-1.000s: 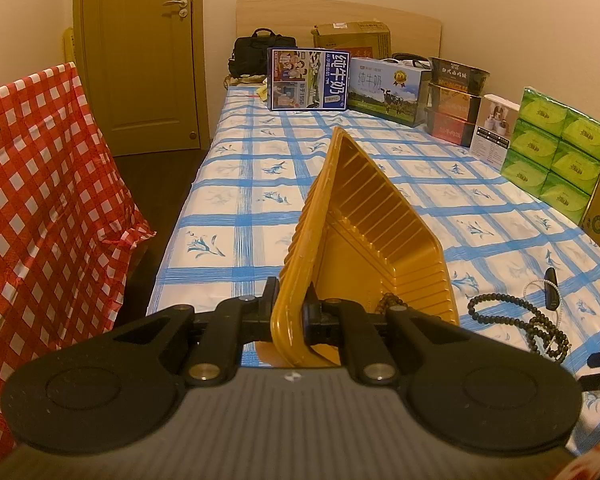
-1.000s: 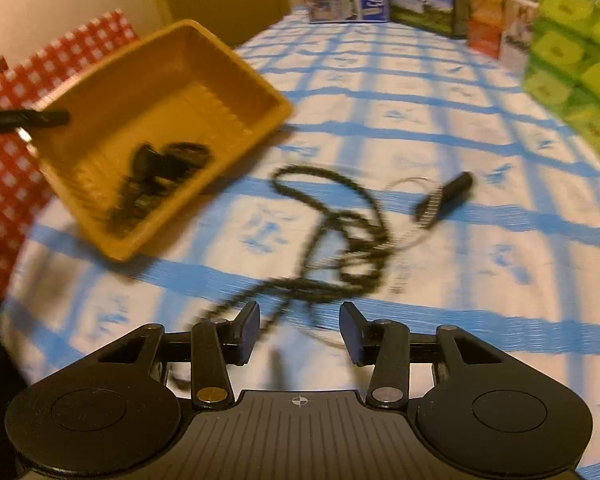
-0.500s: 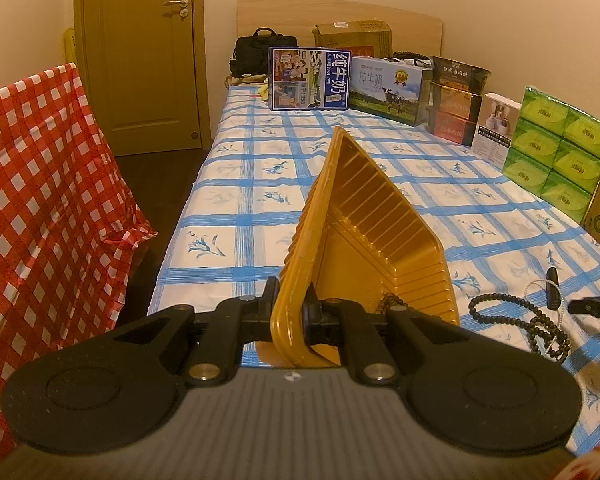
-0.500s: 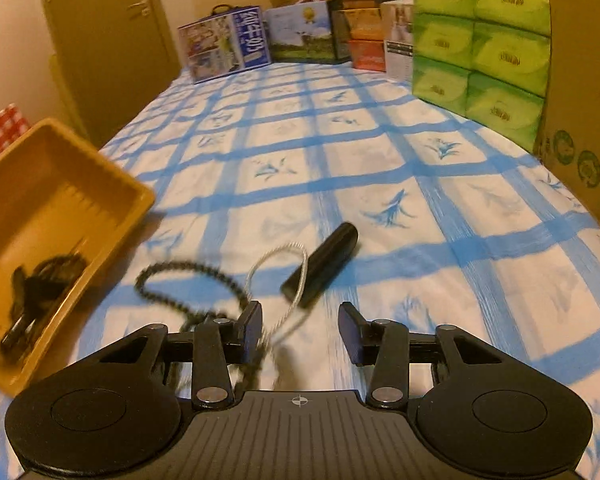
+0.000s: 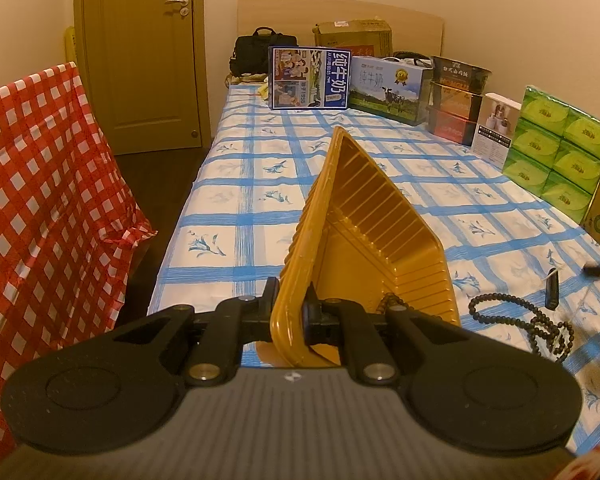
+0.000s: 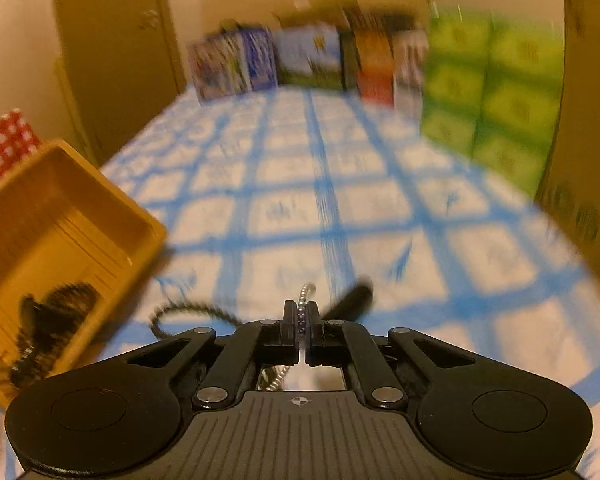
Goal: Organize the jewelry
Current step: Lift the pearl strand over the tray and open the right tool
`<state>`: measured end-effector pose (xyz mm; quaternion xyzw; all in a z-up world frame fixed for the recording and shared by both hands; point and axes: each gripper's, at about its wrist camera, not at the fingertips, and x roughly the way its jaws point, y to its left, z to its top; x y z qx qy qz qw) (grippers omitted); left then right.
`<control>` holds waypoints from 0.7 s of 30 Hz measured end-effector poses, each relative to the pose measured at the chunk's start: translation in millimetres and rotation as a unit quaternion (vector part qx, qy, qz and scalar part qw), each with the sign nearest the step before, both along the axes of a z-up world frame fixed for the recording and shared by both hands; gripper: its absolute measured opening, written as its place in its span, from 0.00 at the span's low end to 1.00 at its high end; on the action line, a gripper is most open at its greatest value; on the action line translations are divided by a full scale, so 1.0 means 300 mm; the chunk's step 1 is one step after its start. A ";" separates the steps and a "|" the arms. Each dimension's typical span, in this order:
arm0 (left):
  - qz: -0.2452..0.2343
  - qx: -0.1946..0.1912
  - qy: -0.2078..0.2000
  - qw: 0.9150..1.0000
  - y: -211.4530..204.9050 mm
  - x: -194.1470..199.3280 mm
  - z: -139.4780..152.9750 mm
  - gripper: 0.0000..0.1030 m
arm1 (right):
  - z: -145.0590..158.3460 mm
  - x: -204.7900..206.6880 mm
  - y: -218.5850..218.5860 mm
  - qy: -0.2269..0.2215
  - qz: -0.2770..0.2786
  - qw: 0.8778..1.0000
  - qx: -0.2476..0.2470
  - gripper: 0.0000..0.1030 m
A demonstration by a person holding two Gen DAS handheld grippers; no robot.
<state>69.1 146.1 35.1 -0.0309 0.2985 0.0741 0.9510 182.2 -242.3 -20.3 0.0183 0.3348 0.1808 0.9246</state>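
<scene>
Blue-checked bed serves as the work surface. Yellow tray is tipped up on one edge, its rim clamped in the left gripper, probably so jewelry can be dropped in and slide to the low corner, where dark beads already lie. The right gripper is pinched tight on a silver chain, beside the black beads left on the bed.
</scene>
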 end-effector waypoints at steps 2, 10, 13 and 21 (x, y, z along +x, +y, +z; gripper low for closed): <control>0.000 0.001 -0.001 1.000 0.005 -0.007 0.001 0.09 | 0.085 -0.033 0.001 -0.037 0.007 0.999 -0.007 0.02; -0.001 0.002 0.000 1.000 0.000 -0.004 0.002 0.09 | 0.398 -0.131 -0.010 -0.155 0.014 0.988 -0.006 0.02; -0.002 0.004 -0.001 1.000 0.010 -0.010 0.007 0.09 | 0.487 -0.149 -0.004 -0.185 0.021 0.982 -0.001 0.02; -0.004 0.005 0.000 1.000 0.005 -0.005 0.013 0.09 | 0.597 -0.166 0.105 -0.194 0.088 0.977 0.016 0.02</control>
